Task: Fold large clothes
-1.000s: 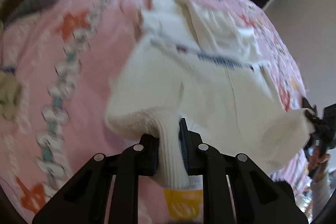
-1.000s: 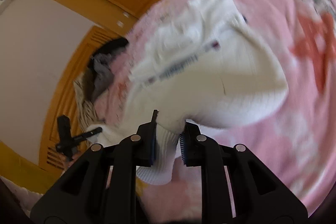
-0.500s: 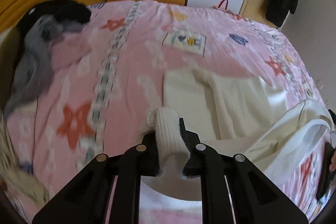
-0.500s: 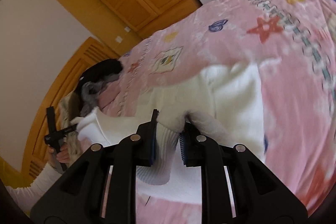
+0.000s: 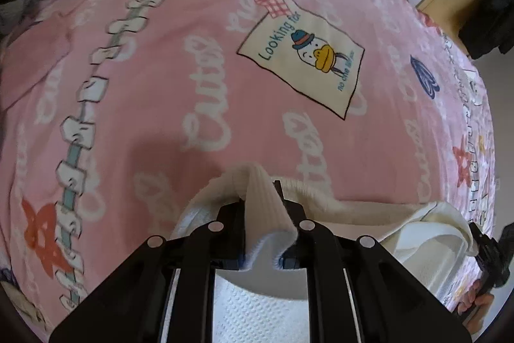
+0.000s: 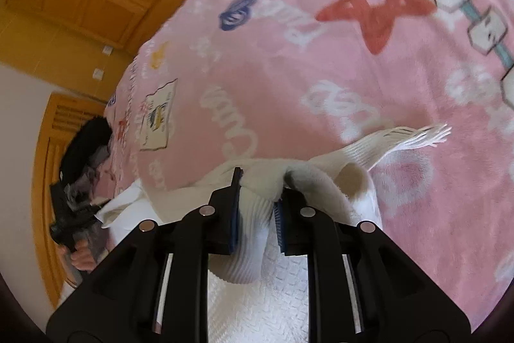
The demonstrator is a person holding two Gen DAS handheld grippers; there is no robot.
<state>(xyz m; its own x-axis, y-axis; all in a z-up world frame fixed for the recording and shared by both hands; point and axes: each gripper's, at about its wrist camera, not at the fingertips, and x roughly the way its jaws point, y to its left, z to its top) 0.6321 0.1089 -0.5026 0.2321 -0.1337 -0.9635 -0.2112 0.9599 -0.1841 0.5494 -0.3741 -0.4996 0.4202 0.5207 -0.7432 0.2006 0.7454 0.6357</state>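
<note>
Left gripper (image 5: pixel 261 208) and right gripper (image 6: pixel 258 195) each clamp a ribbed hem corner of the white knit sweater (image 5: pixel 337 208). The hem spans between them above the pink bedspread (image 5: pixel 192 60); the body trails beneath both.

The right tongs (image 6: pixel 257 198) pinch the white sweater's (image 6: pixel 257 294) ribbed edge above the pink bedspread (image 6: pixel 321 69).
</note>
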